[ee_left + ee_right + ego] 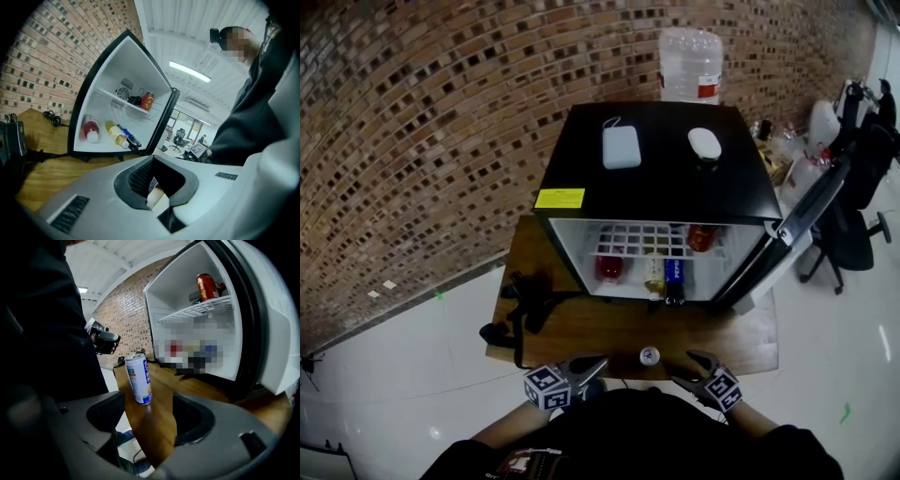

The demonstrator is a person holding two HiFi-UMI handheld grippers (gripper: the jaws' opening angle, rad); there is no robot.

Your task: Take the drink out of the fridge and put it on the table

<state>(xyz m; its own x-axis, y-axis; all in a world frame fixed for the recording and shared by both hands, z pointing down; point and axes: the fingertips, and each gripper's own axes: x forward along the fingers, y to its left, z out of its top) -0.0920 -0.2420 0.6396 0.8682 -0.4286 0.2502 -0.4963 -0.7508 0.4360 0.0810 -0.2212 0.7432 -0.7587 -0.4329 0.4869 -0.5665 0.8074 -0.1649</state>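
A white and blue drink can (649, 355) stands upright on the wooden table (581, 330) near its front edge, between my two grippers. In the right gripper view the can (139, 378) stands just beyond my right gripper (149, 416), whose jaws are open and clear of it. My left gripper (584, 368) hangs left of the can with its pads together and nothing held (157, 194). The black mini fridge (661, 178) stands open; a red bottle (610, 266), a yellow bottle (653, 275) and a blue bottle (674, 274) lie on its floor, and a red can (701, 237) is on the shelf.
The fridge door (792, 234) swings out to the right. A white power bank (621, 146) and a white mouse (704, 142) lie on the fridge top. Black cables (525, 300) lie on the table's left part. A water jug (691, 64) stands behind; an office chair (853, 234) is at the right.
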